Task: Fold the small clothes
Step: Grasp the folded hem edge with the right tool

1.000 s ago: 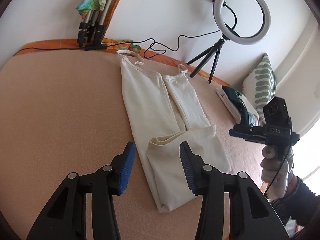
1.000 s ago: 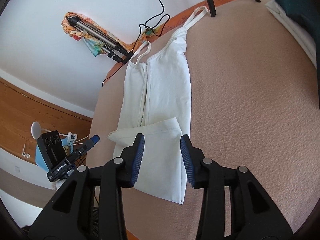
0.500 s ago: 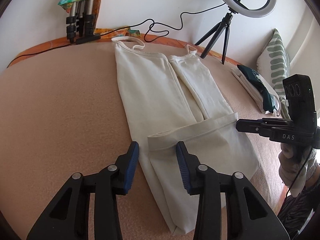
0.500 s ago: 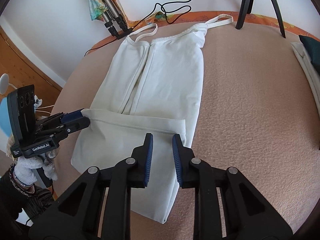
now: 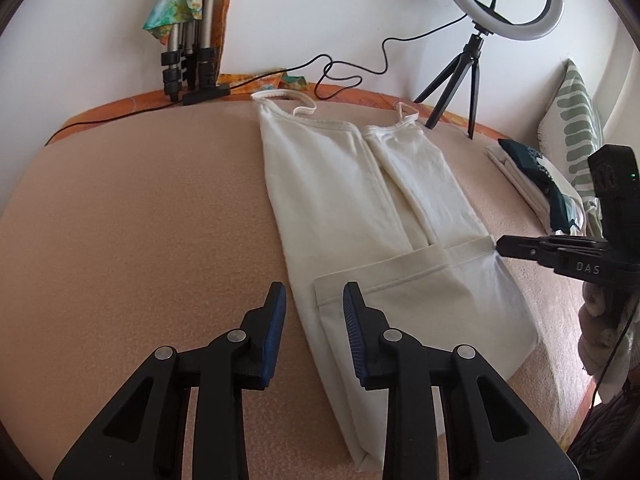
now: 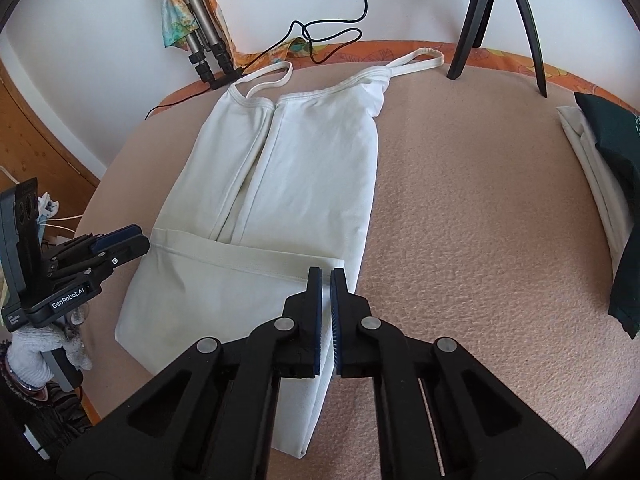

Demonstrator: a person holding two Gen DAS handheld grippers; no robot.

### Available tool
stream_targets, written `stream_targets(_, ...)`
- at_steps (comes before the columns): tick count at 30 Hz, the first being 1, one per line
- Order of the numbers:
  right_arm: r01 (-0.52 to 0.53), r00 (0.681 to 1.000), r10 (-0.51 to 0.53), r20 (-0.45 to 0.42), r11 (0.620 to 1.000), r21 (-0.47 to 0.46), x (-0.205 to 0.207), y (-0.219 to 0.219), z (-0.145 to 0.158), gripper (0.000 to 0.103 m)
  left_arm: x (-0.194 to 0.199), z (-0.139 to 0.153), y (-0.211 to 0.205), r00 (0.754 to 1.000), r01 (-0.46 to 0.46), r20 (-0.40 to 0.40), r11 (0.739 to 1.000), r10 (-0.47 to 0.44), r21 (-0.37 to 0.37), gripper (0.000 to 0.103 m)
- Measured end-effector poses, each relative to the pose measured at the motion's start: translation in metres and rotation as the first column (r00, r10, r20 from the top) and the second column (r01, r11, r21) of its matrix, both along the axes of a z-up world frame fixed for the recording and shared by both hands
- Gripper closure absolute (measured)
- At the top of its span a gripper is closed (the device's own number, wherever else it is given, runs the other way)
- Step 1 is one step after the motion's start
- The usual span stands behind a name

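While the cream camisole [image 5: 356, 184] lies lengthwise on the peach blanket [image 5: 140, 220], straps toward the wall at the top of the frame and hem already turned up into a band across the lower centre, both grippers sit at that folded hem edge. In the right wrist view the right gripper [image 6: 326, 276] has its jaws drawn nearly together at the band's right-hand corner [image 6: 334, 266]; whether cloth is pinched between them cannot be told. In the left wrist view the left gripper [image 5: 314, 294] holds its jaws apart, straddling the band's opposite corner [image 5: 320, 286] without gripping it. The garment's long axis runs from each gripper straight up the frame toward the straps [image 6: 272, 78], so any further fold would likely carry the hem band that way. A ring light tripod [image 5: 456, 80] stands beyond the straps; folded clothes [image 6: 600, 168] lie at right, well apart.
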State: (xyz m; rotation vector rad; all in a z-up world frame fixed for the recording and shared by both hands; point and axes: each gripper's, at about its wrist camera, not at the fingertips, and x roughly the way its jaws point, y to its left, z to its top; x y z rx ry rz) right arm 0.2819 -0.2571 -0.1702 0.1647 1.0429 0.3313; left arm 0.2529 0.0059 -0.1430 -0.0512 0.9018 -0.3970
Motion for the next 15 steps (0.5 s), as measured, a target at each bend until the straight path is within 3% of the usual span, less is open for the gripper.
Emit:
stream_targets(6,-0.013,0.999,0.013,-0.034,1.0,-0.006,0.001,0.005,-0.009,0.097,-0.02,0.026,-0.032,0.987,0.122,0.107,0.992,-0.122,0.015,0.076)
stream_targets(10,-0.02,1.0,0.019,-0.019,0.999,-0.028,0.001,0.009,-0.009,0.097,-0.019,0.016,-0.052,0.978,0.189,0.077,0.981,-0.191,0.04,0.076)
stream_targets(15,-0.016,0.999,0.016,-0.029,1.0,-0.018,0.003,0.006,-0.009,0.095,-0.016,0.006,-0.054,0.981,0.188,0.034,0.982,-0.189,0.031,0.076)
